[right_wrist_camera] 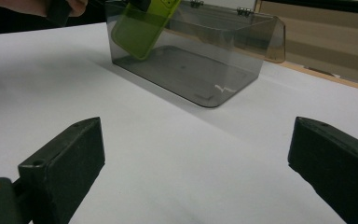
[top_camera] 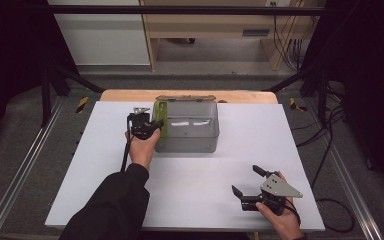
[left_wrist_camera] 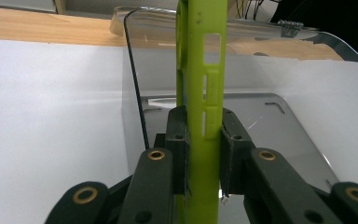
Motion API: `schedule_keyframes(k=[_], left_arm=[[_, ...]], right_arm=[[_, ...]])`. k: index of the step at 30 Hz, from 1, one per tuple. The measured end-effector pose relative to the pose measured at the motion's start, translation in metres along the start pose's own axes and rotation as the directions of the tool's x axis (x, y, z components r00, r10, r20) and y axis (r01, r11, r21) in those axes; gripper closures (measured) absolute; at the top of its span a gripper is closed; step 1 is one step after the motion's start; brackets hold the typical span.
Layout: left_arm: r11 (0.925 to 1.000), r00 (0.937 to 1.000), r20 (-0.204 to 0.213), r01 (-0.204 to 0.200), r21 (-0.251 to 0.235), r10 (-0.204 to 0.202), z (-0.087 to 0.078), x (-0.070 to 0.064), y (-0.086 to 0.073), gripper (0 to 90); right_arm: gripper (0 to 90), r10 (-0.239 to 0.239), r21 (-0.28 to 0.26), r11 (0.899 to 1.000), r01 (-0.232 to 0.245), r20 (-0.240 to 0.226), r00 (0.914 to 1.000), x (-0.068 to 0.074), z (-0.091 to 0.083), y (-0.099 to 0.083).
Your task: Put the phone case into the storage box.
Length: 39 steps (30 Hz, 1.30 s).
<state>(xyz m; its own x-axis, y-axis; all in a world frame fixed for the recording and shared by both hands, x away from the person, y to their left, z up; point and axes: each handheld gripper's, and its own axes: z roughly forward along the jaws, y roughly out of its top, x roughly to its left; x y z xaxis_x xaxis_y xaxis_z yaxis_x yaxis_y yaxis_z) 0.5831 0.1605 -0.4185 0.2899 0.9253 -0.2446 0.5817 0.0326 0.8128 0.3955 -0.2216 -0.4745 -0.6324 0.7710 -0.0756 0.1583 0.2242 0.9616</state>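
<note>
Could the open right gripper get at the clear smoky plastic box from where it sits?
Probably yes. The right gripper rests with jaws wide apart, and bare white table lies between it and the clear smoky plastic box.

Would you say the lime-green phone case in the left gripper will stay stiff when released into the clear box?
The lime-green plastic phone case probably flexes slightly: thin, with cutouts. It looks light, gripped edge-on by the left gripper. It may tip against the transparent grey plastic box.
</note>
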Motion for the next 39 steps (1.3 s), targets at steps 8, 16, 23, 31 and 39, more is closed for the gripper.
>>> schedule_keyframes(k=[8, 16, 23, 31, 39], left_arm=[[0.9999, 0.9998, 0.015, 0.011, 0.002, -0.011, 0.0, -0.0005, 0.0, 76.9], [0.9999, 0.9999, -0.007, -0.011, 0.008, 0.011, 0.0012, -0.0036, 0.0001, 76.9], [0.9998, 0.9996, -0.02, -0.018, 0.008, 0.019, 0.0014, -0.0043, 0.0002, 76.6], [0.9993, 0.9984, -0.044, -0.036, -0.007, 0.036, 0.0013, -0.0056, 0.0, 72.9], [0.9982, 0.9971, -0.052, -0.057, -0.02, 0.056, 0.0023, -0.0064, 0.0002, 71.4]], right_arm=[[3.8, -0.001, 0.004, 1.0, 0.001, -0.001, 1.0, 0.0, 0.0004, -0.0004], [3.8, 0.001, 0.007, 1.0, 0.0, -0.003, 1.0, 0.0002, 0.0008, -0.0007], [3.8, 0.006, 0.01, 1.0, -0.006, -0.002, 1.0, 0.0002, 0.001, -0.0008], [3.7, 0.01, 0.014, 1.0, -0.01, -0.005, 0.9999, 0.0004, 0.0016, -0.0009], [3.7, 0.012, 0.015, 1.0, -0.012, -0.006, 0.9999, 0.0007, 0.0018, -0.0009]])
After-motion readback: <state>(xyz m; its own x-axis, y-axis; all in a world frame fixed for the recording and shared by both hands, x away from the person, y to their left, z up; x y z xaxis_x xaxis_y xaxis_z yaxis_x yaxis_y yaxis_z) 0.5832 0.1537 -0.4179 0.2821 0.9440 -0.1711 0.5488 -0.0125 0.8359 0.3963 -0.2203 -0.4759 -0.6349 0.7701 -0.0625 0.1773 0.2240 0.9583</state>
